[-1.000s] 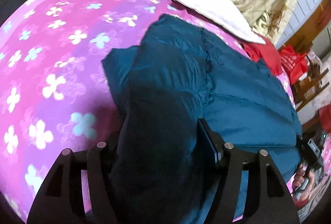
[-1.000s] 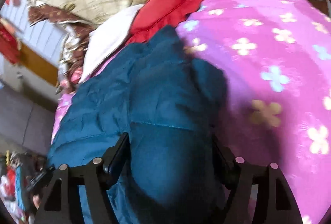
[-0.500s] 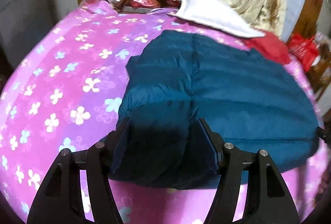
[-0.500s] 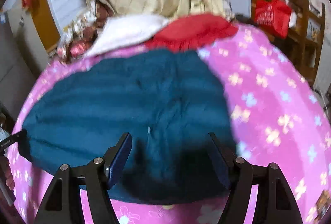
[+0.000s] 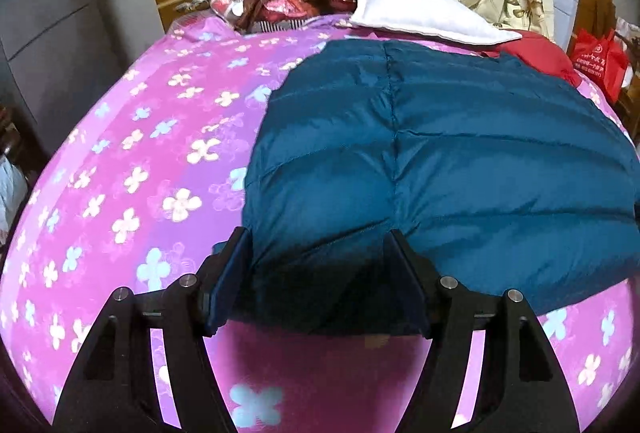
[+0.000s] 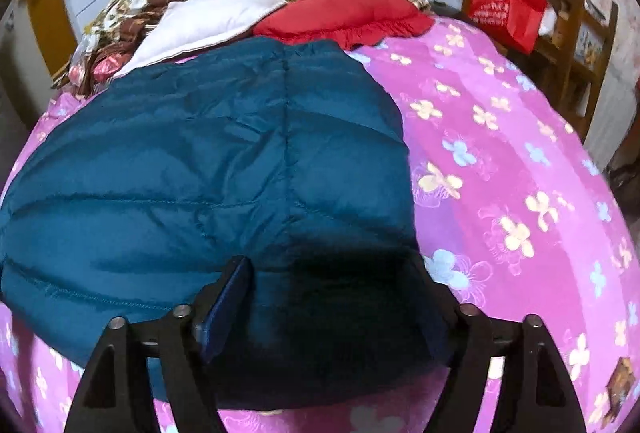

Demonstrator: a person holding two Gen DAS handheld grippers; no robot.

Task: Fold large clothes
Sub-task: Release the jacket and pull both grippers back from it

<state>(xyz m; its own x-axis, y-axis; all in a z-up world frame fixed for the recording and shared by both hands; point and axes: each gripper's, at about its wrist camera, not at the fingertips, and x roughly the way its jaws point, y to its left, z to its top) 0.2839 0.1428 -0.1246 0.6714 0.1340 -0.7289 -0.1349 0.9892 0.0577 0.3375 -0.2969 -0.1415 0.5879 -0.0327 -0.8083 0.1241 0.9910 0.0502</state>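
Both your grippers sit wide-spread. Left gripper: near hem of teal quilted garment between fingers, grip not confirmed. Right gripper: same, at opposite corner. Garment lies flat on pink floral bedspread.

One jacket, perhaps two pillows.

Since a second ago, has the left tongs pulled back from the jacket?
Yes. The left tongs has backed away from the white pillow: more pink sheet shows around the blue jacket, whose near edge alone sits between the open jaws.
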